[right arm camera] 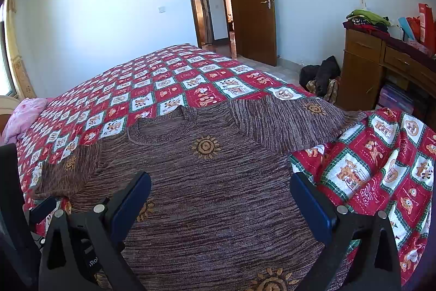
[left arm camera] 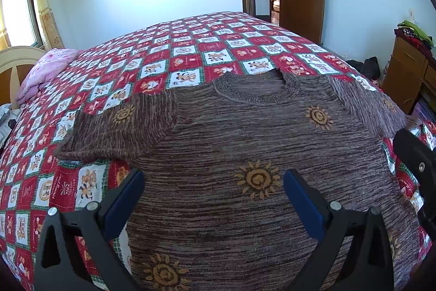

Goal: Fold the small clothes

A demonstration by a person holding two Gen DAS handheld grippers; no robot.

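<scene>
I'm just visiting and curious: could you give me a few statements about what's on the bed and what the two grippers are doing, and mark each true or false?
1. The sweater lies spread flat on the quilt. True.
2. The left gripper is shut on a sleeve. False: its jaws are open, holding nothing.
3. The right gripper is open. True.
4. Both sleeves are folded over the chest. False: they stick out to the sides.
5. The door is closed. False: it stands open.
</scene>
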